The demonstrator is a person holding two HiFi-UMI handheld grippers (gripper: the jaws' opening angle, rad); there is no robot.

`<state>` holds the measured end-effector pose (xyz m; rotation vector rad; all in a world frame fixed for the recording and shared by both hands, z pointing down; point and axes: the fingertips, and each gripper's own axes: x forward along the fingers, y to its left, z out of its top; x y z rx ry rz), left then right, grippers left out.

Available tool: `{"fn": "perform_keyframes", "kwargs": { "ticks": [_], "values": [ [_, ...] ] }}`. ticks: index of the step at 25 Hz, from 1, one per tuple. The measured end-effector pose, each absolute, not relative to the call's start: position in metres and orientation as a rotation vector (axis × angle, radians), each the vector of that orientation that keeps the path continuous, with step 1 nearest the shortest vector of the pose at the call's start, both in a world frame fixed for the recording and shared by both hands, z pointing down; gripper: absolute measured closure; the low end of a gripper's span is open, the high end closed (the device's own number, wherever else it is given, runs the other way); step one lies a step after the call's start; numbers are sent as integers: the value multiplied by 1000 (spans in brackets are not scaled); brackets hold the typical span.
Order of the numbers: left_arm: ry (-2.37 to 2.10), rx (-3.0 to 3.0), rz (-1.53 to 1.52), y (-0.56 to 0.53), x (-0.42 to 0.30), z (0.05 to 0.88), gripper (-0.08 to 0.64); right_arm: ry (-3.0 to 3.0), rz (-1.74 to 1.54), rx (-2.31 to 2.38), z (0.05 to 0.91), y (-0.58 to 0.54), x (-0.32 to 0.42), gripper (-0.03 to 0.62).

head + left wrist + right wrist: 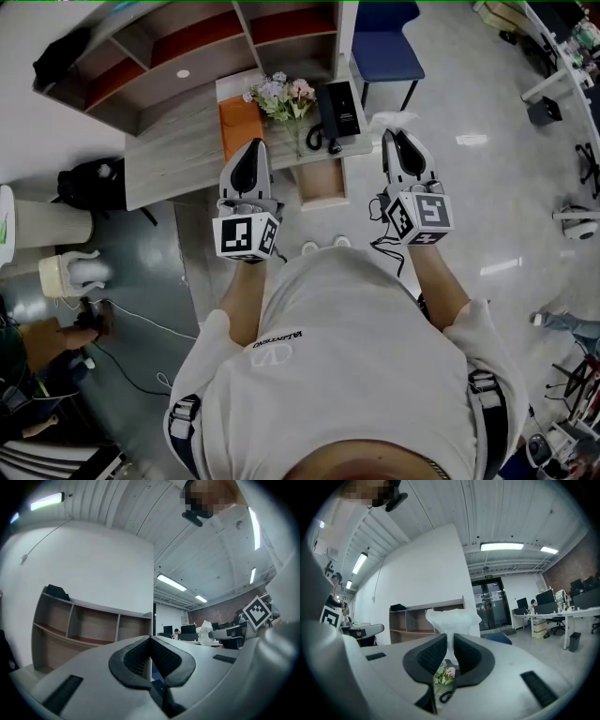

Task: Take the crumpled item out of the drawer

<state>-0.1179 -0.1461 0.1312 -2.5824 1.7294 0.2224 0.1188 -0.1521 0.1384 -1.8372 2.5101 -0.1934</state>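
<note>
The crumpled item (453,617) sat clamped in the right claw (450,644), sticking out past its tips; the left claw (150,641) was closed, empty.

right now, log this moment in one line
left tongs: shut, empty | right tongs: shut on tissue | drawer: open, tissue out

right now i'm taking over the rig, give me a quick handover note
Right hand-held gripper: shut on the crumpled white item, held up clear of the drawer.
Left hand-held gripper: shut, nothing in it, raised beside the right one.
Drawer: pulled out under the desk, open.
Done: the item is out of the drawer.
Left: probably just setting the item down; the drawer may need closing.
</note>
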Motion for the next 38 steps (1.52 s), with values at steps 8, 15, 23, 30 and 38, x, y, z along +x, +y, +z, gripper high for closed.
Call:
{"fn": "perform_keyframes", "kwargs": {
  "ticks": [8, 15, 23, 30, 38],
  "values": [
    [1743, -2581, 217, -144, -121, 136, 558, 2496, -194, -1842, 139, -150, 120, 543],
    [1726, -2593, 214, -145, -117, 134, 558, 2503, -213, -1850, 141, -152, 119, 545],
    [1731, -2591, 220, -147, -120, 135, 558, 2513, -193, -1849, 140, -154, 115, 546],
    [1731, -2597, 219, -148, -118, 136, 558, 2512, -201, -1853, 141, -154, 117, 546],
    [1719, -2601, 213, -148, -115, 136, 558, 2508, -206, -1846, 141, -153, 118, 546]
  ]
}}
